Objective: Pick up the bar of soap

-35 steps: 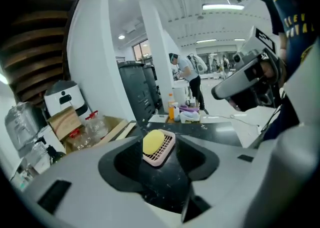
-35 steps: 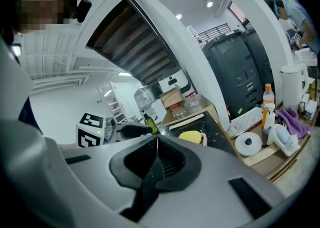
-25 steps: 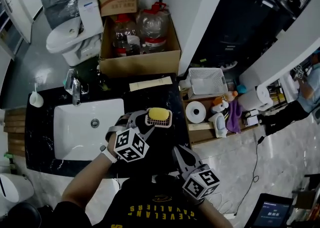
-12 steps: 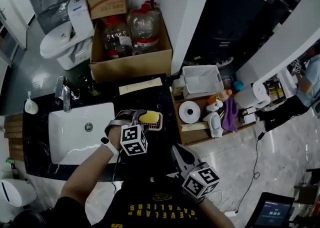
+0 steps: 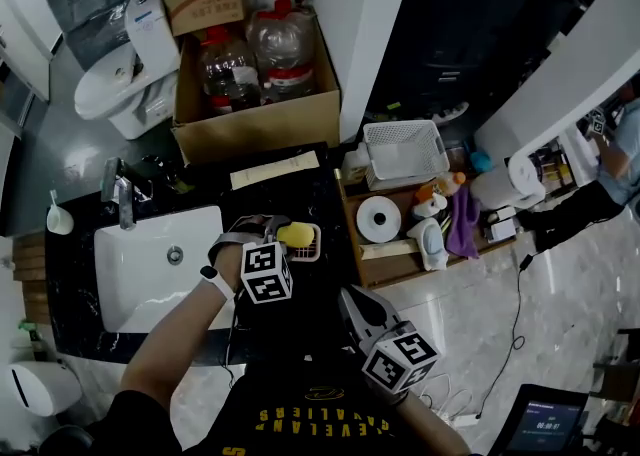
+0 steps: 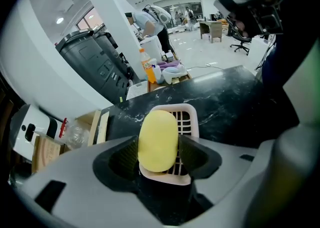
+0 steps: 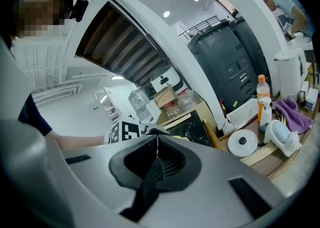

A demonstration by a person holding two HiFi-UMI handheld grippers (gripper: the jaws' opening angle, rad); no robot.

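The soap (image 6: 157,147) lies in its dish (image 6: 186,114) on the worktop (image 6: 235,97). Its long axis runs away between the jaws of the left tool (image 6: 158,158), which have just been opening and flank its sides, not yet clamped. The right tool (image 7: 157,148), farther back, is closed and empty.

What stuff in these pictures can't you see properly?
- Left gripper view: the left gripper has just been opening its jaws, soap between them; whether the pads touch it is unclear. The soap hides part of the soap dish.
- Head view: the marker cube partly covers those jaws; print on the small cardboard box is too small.
- Right gripper view: the shut right gripper hides most of the counter.
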